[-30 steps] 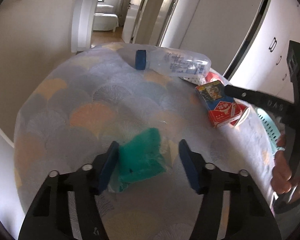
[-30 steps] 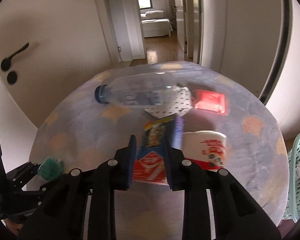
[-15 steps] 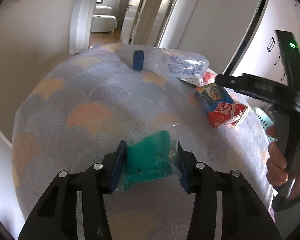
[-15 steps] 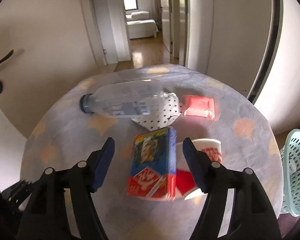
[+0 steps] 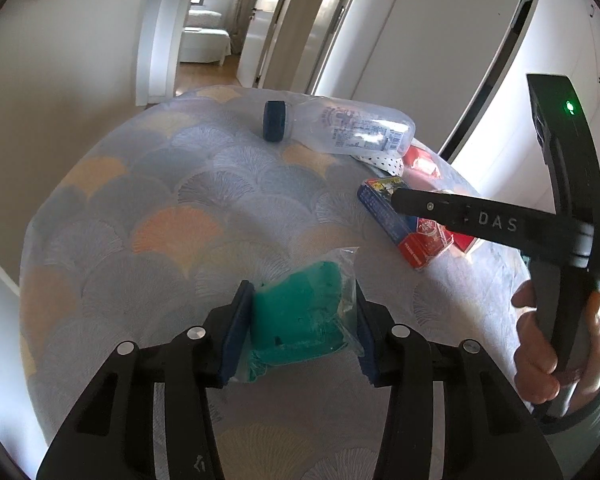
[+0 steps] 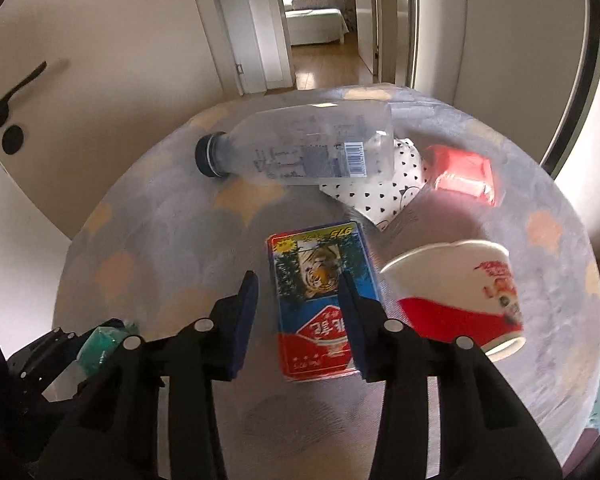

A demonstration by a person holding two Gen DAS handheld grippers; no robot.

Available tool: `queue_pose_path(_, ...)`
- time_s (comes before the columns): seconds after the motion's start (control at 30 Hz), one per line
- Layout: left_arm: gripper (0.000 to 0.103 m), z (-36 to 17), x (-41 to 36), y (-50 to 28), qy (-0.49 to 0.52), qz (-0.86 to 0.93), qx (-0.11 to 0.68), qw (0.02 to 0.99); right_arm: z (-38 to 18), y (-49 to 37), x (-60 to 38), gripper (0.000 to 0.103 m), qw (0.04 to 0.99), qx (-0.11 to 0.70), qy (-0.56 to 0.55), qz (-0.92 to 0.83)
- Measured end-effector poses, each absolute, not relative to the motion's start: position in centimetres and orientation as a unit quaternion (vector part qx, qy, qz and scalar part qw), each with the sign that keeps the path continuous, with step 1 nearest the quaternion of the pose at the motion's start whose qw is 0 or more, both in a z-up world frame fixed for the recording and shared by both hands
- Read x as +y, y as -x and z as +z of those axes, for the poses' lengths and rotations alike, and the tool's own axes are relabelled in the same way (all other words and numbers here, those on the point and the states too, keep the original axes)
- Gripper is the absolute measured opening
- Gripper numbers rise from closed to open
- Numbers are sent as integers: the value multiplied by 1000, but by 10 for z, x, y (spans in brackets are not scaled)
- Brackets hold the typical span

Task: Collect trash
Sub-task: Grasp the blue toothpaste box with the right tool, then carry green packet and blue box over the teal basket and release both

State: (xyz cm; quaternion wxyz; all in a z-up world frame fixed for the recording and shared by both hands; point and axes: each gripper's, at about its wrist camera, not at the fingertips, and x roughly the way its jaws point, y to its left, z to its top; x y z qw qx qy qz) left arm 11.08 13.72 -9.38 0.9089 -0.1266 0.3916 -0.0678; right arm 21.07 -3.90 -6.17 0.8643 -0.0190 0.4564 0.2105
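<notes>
Left wrist view shows our left gripper [image 5: 300, 324] now clamped on the green packet [image 5: 300, 318] at the table's [image 5: 160, 200] near edge (previously merely straddled), while our right gripper [image 6: 298, 320], jaws apart, straddles the carton's [image 6: 320, 292] left half, readying two pickups.

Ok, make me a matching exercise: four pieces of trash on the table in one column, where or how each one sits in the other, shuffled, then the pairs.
Things:
1. green packet
2. clear plastic bottle
3. tiger-print carton
4. paper cup

States:
A. lying on its side, red and white, just right of the carton
B. between the fingers of the left hand-held gripper
C. lying on its side, blue cap to the left
D. flat on the cloth, right hand-held gripper open above it

Pairs: 1-B, 2-C, 3-D, 4-A
</notes>
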Motion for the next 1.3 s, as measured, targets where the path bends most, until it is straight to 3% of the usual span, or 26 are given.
queue_pose_path(0.07, 44, -94, 136, -111, 125, -67, 392, 909, -61, -208, -43, 69, 871, 447, 15, 202)
queue_pose_path(0.53, 44, -95, 134, -111, 114, -63, 393, 910, -78, -209, -35, 70, 879, 440, 72, 168)
queue_pose_path(0.87, 44, -95, 133, -111, 111, -62, 394, 910, -89, -212, -44, 70, 873, 454, 35, 175)
queue_pose_path(0.93, 44, -95, 133, -111, 111, -61, 393, 911, -90, -212, -45, 61, 874, 452, 31, 175)
queue_pose_path(1.0, 44, -95, 134, -111, 111, -61, 394, 910, -89, -210, -48, 37, 875, 449, 29, 180)
queue_pose_path(1.1, 43, -94, 132, -110, 102, -53, 396, 911, -87, -206, -51, 21, 870, 453, 24, 192)
queue_pose_path(1.3, 42, -94, 127, -108, 92, -60, 400, 910, -75, -199, -69, 18, 860, 462, -24, 216)
